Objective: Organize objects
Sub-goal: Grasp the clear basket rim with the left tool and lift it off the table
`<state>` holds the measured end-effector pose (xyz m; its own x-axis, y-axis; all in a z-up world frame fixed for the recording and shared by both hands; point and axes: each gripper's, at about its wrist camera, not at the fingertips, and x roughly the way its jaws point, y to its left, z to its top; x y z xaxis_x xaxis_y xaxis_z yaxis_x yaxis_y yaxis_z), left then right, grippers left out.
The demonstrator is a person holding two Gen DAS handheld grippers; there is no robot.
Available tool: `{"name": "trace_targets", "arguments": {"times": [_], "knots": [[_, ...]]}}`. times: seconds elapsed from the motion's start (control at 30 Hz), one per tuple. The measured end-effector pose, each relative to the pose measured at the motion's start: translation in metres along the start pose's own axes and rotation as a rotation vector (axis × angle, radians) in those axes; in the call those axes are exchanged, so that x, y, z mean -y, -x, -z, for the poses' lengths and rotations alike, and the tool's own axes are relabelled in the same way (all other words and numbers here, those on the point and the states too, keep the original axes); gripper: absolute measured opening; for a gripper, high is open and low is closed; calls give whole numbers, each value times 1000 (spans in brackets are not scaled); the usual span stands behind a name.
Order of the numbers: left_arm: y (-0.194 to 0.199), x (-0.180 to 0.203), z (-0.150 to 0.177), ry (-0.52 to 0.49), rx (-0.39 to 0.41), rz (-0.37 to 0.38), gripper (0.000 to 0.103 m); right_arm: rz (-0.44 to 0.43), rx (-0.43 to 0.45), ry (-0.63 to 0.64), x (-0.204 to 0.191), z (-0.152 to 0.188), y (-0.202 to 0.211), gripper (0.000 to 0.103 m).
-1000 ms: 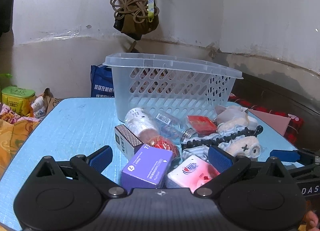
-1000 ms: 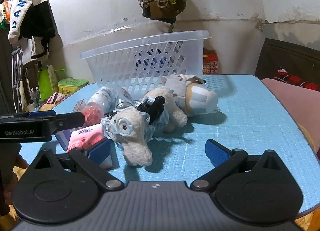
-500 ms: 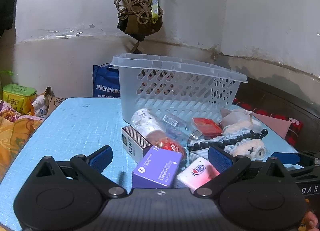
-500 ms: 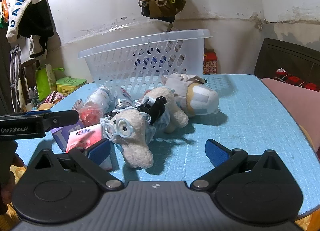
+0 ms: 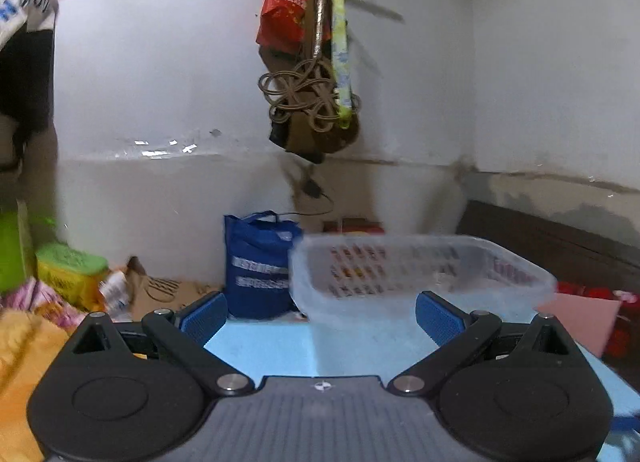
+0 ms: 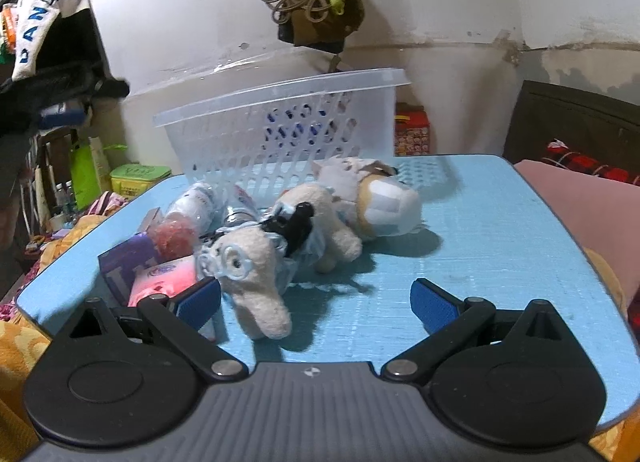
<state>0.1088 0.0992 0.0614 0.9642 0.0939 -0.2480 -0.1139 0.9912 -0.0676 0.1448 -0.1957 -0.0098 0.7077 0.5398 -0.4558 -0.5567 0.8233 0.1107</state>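
With both the left gripper (image 5: 318,314) and right gripper (image 6: 316,300) spread apart and empty, the plush toy (image 6: 256,270) directly ahead of the right fingers risks snagging its neighbours when lifted toward the basket (image 6: 280,130) beyond.

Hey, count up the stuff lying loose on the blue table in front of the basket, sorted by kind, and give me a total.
Cream stuffed animals: 2, one with pale blue glasses, one in a white hooded outfit.
Cardboard boxes: 1, purple.
Pink tissue packs: 1.
Clear plastic bottles: 2.
Total: 6 that I can tell apart.
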Motion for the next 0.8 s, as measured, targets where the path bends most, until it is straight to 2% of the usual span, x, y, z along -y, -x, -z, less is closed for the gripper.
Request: {"name": "trace_targets", "arguments": {"times": [0.07, 0.13, 0.23, 0.27, 0.37, 0.5, 0.6, 0.63, 0.7, 0.8], "knots": [[-23, -6, -17, 1, -47, 14, 99, 10, -2, -3, 0, -1, 1, 103], [-52, -10, -31, 3, -144, 40, 94, 16, -2, 1, -1, -2, 3, 103], [-83, -17, -40, 61, -245, 72, 90, 33, -9, 20, -4, -4, 3, 103], [-91, -19, -42, 83, -270, 81, 82, 38, -12, 26, -6, -4, 3, 103], [-106, -21, -42, 92, -322, 69, 73, 47, -20, 47, -9, -5, 4, 103], [-114, -20, -42, 68, -368, 64, 72, 47, -10, 61, -12, -7, 11, 103], [-120, -16, -46, 62, -403, 57, 65, 42, 4, 60, -14, -8, 17, 103], [-120, -14, -46, 58, -406, 53, 61, 41, 11, 61, -14, -8, 20, 103], [-121, -9, -50, 40, -414, 38, 60, 39, 23, 62, -14, -9, 25, 103], [-122, -4, -53, 26, -429, 20, 51, 43, 31, 63, -13, -9, 29, 103]]}}
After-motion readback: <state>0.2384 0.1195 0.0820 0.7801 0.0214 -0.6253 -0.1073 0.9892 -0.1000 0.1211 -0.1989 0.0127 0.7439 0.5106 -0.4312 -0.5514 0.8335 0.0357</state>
